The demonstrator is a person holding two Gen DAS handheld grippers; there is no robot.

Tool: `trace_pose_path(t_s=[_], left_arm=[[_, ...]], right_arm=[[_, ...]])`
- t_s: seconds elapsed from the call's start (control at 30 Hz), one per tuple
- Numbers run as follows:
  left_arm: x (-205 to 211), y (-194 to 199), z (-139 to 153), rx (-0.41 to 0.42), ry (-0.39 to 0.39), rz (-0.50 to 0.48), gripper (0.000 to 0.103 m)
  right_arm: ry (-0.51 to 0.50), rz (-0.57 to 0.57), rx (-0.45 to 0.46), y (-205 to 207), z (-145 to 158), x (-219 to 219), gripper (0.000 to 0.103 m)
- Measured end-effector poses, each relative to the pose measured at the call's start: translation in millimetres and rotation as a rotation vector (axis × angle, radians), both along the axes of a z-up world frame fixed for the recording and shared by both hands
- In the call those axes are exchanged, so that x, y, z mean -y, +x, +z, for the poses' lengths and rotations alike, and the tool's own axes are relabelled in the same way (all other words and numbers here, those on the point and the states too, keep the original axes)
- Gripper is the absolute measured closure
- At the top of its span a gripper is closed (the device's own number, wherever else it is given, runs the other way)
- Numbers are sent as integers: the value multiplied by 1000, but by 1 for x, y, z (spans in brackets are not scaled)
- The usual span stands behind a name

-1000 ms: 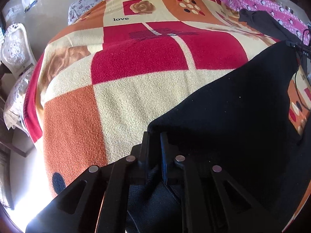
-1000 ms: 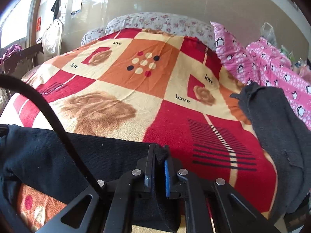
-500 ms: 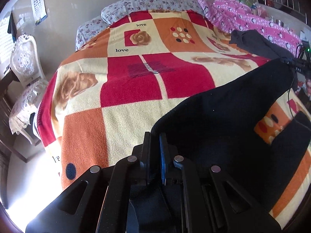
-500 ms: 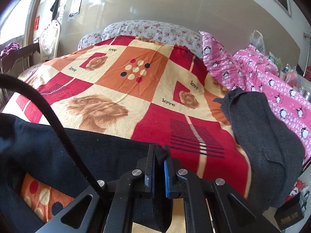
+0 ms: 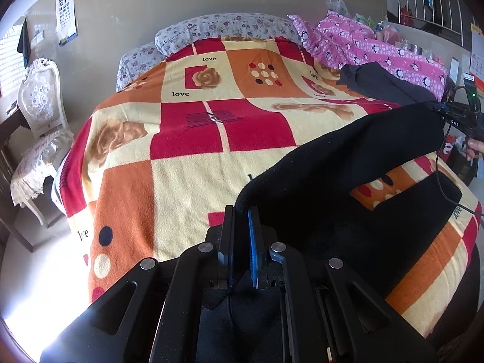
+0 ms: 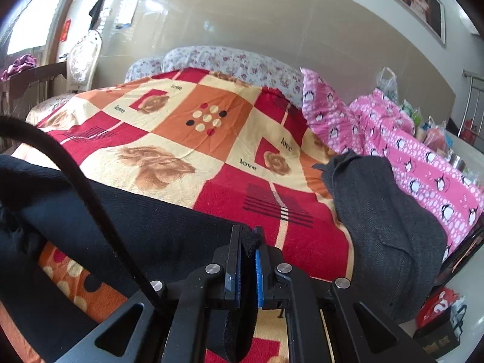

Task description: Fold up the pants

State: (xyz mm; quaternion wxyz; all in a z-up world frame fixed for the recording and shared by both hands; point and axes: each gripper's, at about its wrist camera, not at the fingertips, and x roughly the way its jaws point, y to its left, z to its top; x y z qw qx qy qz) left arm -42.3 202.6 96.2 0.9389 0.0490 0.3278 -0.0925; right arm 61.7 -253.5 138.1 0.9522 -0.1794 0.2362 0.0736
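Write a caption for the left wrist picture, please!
Left gripper clamps black pants lifted over a patchwork blanket.

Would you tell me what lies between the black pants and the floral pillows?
In the left wrist view, only bare patchwork blanket lies between the black pants and floral pillows.

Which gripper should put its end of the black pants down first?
Probably the left gripper: the blanket ahead is bare, while a grey garment lies beside the right gripper. Both grip the black pants.
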Motion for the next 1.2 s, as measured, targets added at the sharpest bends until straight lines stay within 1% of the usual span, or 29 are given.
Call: trace_pose_path(t_s=[0.1,0.13,0.23,0.3,0.33,0.4,0.43,0.5,0.53,0.57,0.6,0.63,0.67,0.7,0.8,0.83,0.9,0.93,0.97,1.03,1.1,1.13,1.2], left_arm=[[-1,-27,-5,4,-25,-5,96],[-3,-36,-8,3,-36,-2,96],[-8,-61,-21,-12,-77,8,96],[-5,-76,-34,-28,-66,14,96],[-3,-82,-41,-36,-57,13,96],[0,-92,-56,-66,-45,19,96],[-1,-94,-62,-78,-50,27,96],[-4,-98,-67,-89,-78,42,96],[-6,-99,-67,-88,-94,50,96],[-7,-100,-67,-87,-104,55,96],[-8,-100,-66,-86,-106,57,96],[-8,-100,-65,-86,-102,58,96],[-7,-100,-65,-85,-96,58,96],[-6,-100,-64,-84,-86,57,96],[-2,-104,-60,-75,-40,51,96],[-2,-106,-57,-71,-30,49,96],[-1,-109,-52,-70,-5,51,96],[-1,-110,-50,-70,4,52,96],[-1,-111,-49,-74,9,52,96],[-4,-114,-44,-85,-1,55,96],[-6,-116,-41,-102,-3,67,96],[-7,-118,-40,-106,2,71,96],[-10,-125,-38,-110,24,87,96]], right_arm=[[-95,49,50,-41,-6,-6,97],[-126,69,54,-54,-10,-7,97],[-163,141,35,-98,-30,-6,97],[-202,177,4,-124,-50,-6,97],[-200,187,-15,-136,-61,-4,97],[-139,210,-67,-156,-77,5,97],[-119,212,-88,-161,-83,7,97],[-72,208,-106,-173,-91,15,97],[-34,209,-118,-177,-94,19,97],[10,204,-146,-180,-96,24,94],[41,192,-173,-181,-98,26,85],[86,186,-211,-181,-100,31,80],[137,196,-240,-182,-100,36,71],[187,209,-256,-183,-99,40,67],[312,218,-268,-189,-91,54,66],[369,213,-265,-189,-85,61,66],[441,182,-247,-181,-73,69,65],[470,137,-238,-176,-69,74,63],[491,95,-237,-168,-67,76,58],[524,82,-255,-150,-67,72,58],[514,86,-275,-138,-70,60,58],[506,110,-292,-136,-72,50,58],[492,211,-340,-141,-78,30,58]])
